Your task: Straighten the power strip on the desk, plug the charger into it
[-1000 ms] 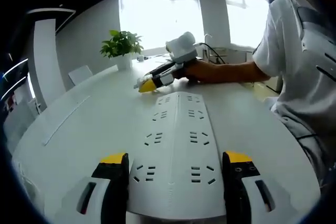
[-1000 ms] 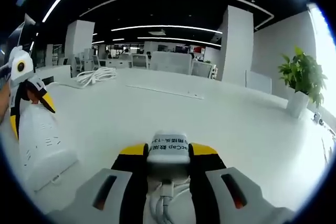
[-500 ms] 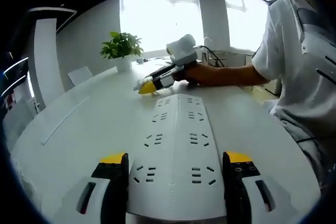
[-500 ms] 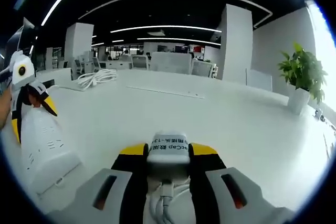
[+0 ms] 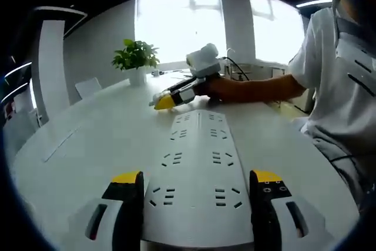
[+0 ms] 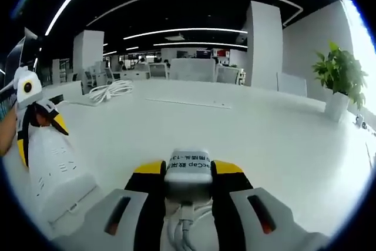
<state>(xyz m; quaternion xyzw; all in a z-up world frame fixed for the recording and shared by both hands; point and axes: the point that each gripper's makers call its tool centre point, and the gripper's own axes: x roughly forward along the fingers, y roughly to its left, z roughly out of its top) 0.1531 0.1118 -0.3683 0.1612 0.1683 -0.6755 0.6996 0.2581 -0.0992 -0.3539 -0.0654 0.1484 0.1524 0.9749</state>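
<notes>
the left gripper (image 5: pixel 197 186) is set astride the near end of the power strip (image 5: pixel 198 166), one yellow-tipped jaw along each long side, so that the strip is pinned by its flanks and can be steered or steadied on the desk (image 5: pixel 88 139); the jaws sit against the strip's edges, so it is judged to be pinched across its width. the strip lies flat, sockets up, running straight away from the camera, which suggests the straightening is largely done. past its far end, the right gripper (image 5: pixel 167 99) is seen low over the desk, just beyond the strip and apart from it, carried by a person's bare forearm (image 5: pixel 252 86). a potted plant (image 5: pixel 136 57) stands further back by the window.

in the right gripper view, the strip appears at the left edge with the left gripper at its far end. in the middle, the white charger (image 6: pixel 188 166) is clamped between the right gripper's jaws, its cable (image 6: pixel 187 227) trailing back between them; it is held that way so the body can be pushed toward a socket. its prongs cannot be made out. a loose white cord (image 6: pixel 108 90) lies well away on the desk.
</notes>
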